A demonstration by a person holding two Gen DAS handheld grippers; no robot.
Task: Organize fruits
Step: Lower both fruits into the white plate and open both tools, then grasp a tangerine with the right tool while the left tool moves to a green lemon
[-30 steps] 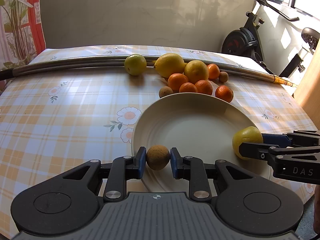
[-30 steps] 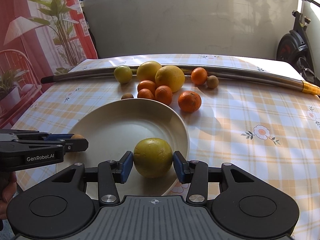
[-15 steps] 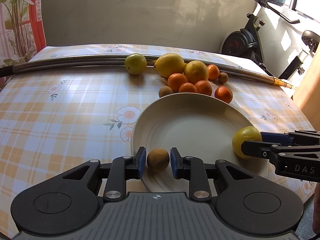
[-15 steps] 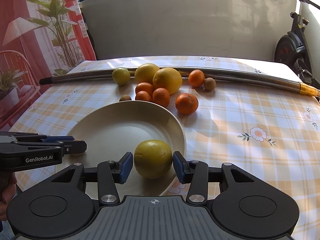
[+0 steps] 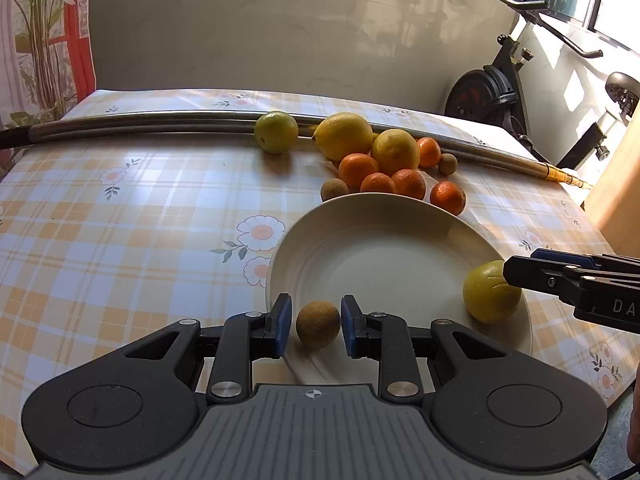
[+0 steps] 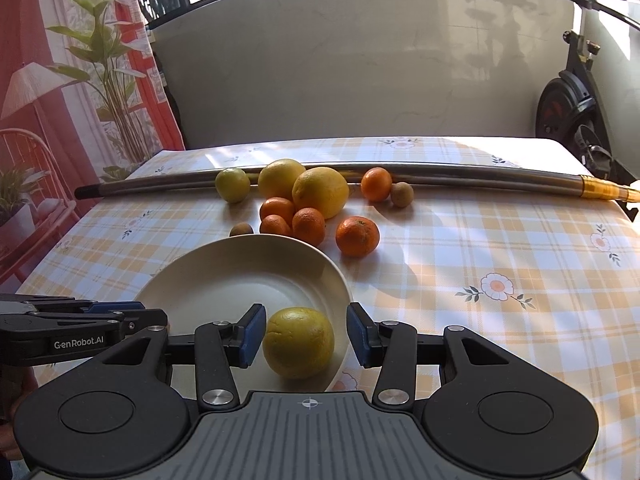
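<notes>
On the near rim of the white plate point(image 5: 400, 216) we've got both grippers parked. Our left gripper point(image 5: 314, 325) sits spread apart around a small brown fruit point(image 5: 318, 324), with a sliver of daylight on each side of it, so nothing is pinched there. Same story on the other side: the right gripper point(image 6: 306, 336) is released, its blue pads point(image 6: 252, 334) standing clear of the yellow-green citrus point(image 6: 298, 342), which rests inside the plate against its edge. In the left wrist view that citrus point(image 5: 491, 291) sits at the plate's right side, and the right gripper's fingers partly cover it.

Just past the plate's far rim is the rest of the haul: a cluster of mandarins point(image 6: 308, 226) nearly touching the rim, one more mandarin point(image 6: 357, 236) off to the right of it, and another little brown fruit point(image 6: 241, 229) right at the far-left edge. Behind those sit two big lemons point(image 6: 320, 192) (the pair is touching), a greenish lime point(image 6: 232, 185) to their left, plus a lone mandarin point(image 6: 376, 184) and a brown fruit point(image 6: 401, 194) side by side to the right. Farthest from the plate, a long metal pole point(image 6: 460, 178) lies across the checked tablecloth point(image 6: 500, 248).
</notes>
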